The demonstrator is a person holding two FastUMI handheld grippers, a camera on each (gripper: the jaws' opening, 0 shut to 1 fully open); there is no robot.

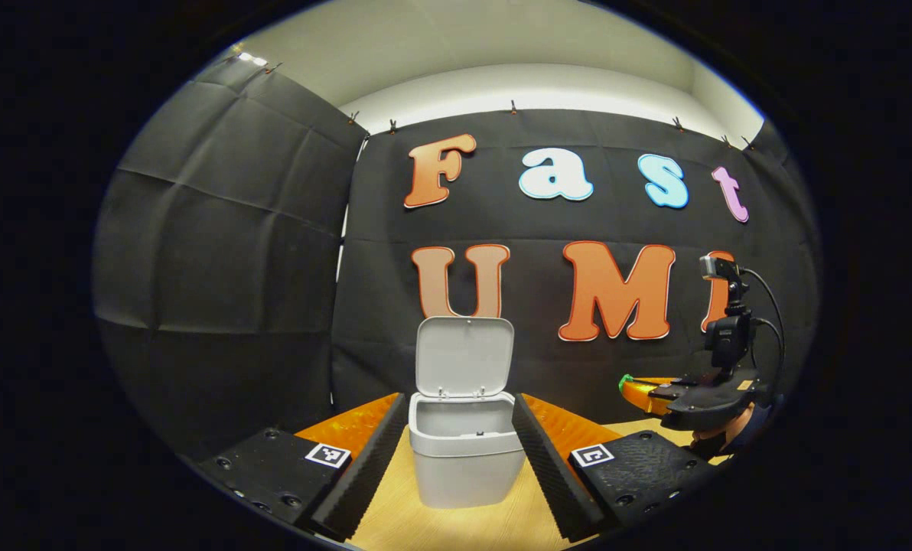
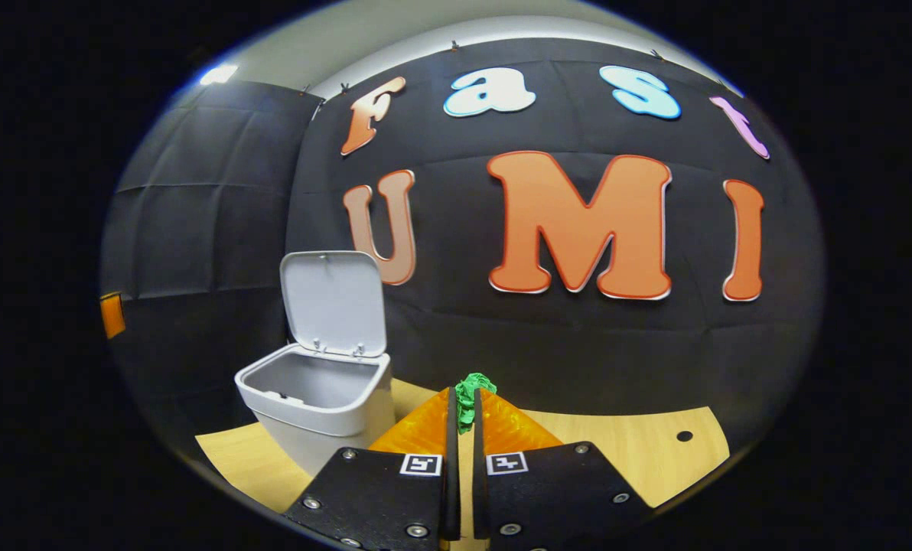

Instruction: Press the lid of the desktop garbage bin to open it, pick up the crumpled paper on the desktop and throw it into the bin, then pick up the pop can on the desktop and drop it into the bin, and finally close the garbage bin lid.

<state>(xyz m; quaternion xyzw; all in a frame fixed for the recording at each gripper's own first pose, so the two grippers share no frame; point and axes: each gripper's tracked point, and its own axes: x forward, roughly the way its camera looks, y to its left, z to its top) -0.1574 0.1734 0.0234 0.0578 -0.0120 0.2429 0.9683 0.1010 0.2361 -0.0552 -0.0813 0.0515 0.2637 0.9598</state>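
The grey desktop bin stands on the wooden table with its lid swung up and upright. My left gripper is open, its fingers spread to either side of the bin, close in front of it. In the right gripper view the bin sits to the left, lid raised. My right gripper is shut on a green crumpled paper that sticks out past the fingertips. From the left gripper view the right gripper hovers to the right of the bin, the green paper at its tip.
The black cloth wall stands just behind the bin and on the left. Light wooden tabletop spreads to the right, with a small round hole. A hand holds the right gripper from below; a camera and cables rise above it.
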